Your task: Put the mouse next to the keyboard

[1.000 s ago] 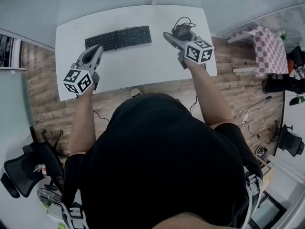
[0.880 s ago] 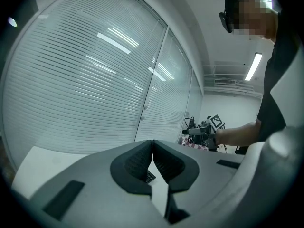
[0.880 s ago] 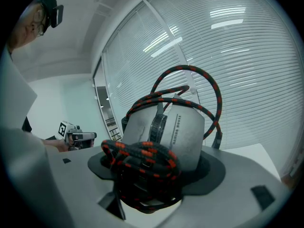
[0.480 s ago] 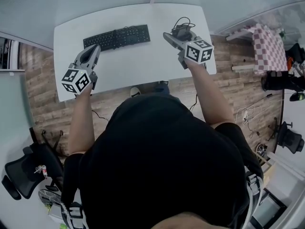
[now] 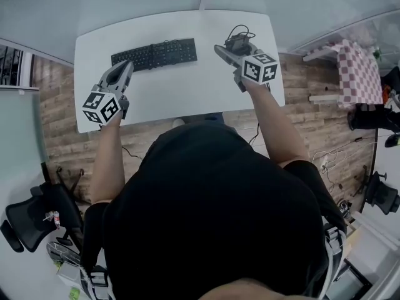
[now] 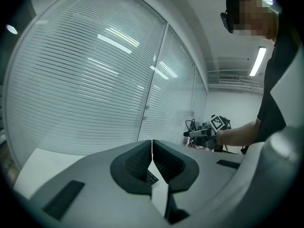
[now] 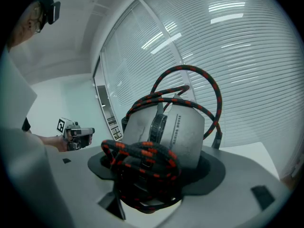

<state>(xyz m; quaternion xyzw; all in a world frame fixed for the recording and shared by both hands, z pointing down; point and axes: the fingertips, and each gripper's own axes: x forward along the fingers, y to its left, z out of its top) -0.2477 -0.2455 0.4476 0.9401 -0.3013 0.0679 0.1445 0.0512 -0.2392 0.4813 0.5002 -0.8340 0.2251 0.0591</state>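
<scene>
A black keyboard lies at the back left of the white table. My right gripper hovers over the table's back right, to the right of the keyboard, shut on a grey mouse. The mouse's black-and-red braided cable is coiled in front of it and loops above it. My left gripper hangs just in front of the keyboard's left end, jaws shut with nothing between them. A strip of keyboard shows below its jaws.
A glass wall with blinds stands behind the table. The table's front edge borders a wooden floor. A black office chair stands at the lower left, and a checkered table at the right.
Almost nothing. Both grippers keep their places over the table, and the mouse stays in the right gripper; only the head view shifts slightly.
</scene>
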